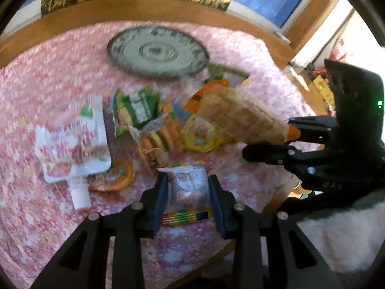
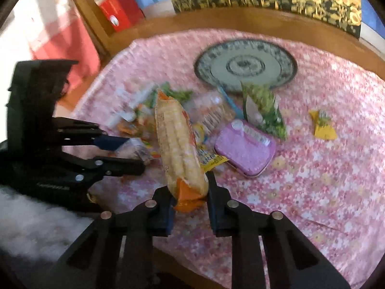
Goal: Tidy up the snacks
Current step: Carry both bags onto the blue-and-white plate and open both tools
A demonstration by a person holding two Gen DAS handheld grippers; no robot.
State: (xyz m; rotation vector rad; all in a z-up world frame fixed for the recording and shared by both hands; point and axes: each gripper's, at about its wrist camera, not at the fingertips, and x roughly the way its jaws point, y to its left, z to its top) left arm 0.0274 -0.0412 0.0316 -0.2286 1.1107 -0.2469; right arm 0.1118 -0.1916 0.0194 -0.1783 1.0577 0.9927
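My left gripper [image 1: 188, 187] is shut on a small clear candy packet [image 1: 189, 189] with a rainbow-striped edge; it also shows in the right wrist view [image 2: 137, 150]. My right gripper [image 2: 190, 192] is shut on the orange end of a long pack of wafer biscuits [image 2: 176, 144], held above the cloth; this pack shows in the left wrist view [image 1: 240, 118] too. A pile of snacks lies on the pink floral cloth: a white spouted pouch [image 1: 72, 144], a green packet [image 1: 137, 108], a purple tin [image 2: 244, 148]. A blue-patterned plate [image 1: 157, 51] sits beyond, bare.
A green packet [image 2: 264, 110] leans by the plate's [image 2: 245, 65] near edge. A small yellow packet [image 2: 323, 125] lies alone to the right. An orange ring-shaped wrapper [image 1: 115, 178] lies by the pouch. The wooden table rim [image 1: 144, 7] curves behind; a red box [image 2: 118, 7] stands beyond it.
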